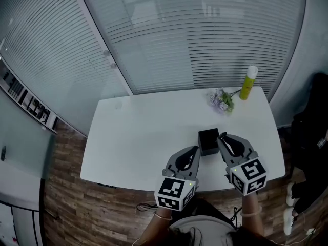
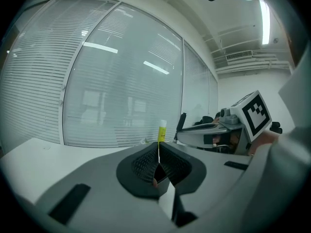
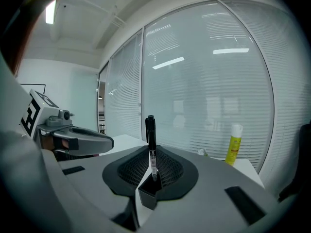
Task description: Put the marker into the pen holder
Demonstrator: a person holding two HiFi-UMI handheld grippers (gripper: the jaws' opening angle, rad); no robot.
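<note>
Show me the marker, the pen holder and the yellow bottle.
marker [image 3: 151,139], right gripper view, on its black upper half.
pen holder [image 1: 208,140], head view, on its black top.
yellow bottle [image 1: 247,86], head view, on its body.

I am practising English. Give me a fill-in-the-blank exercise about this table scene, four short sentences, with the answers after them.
1. The right tongs are shut on a black ____, held upright.
2. The black pen holder stands on a ____ table.
3. The bottle at the table's far edge is ____.
4. The left tongs are shut and hold ____.

Answers: marker; white; yellow; nothing
</note>
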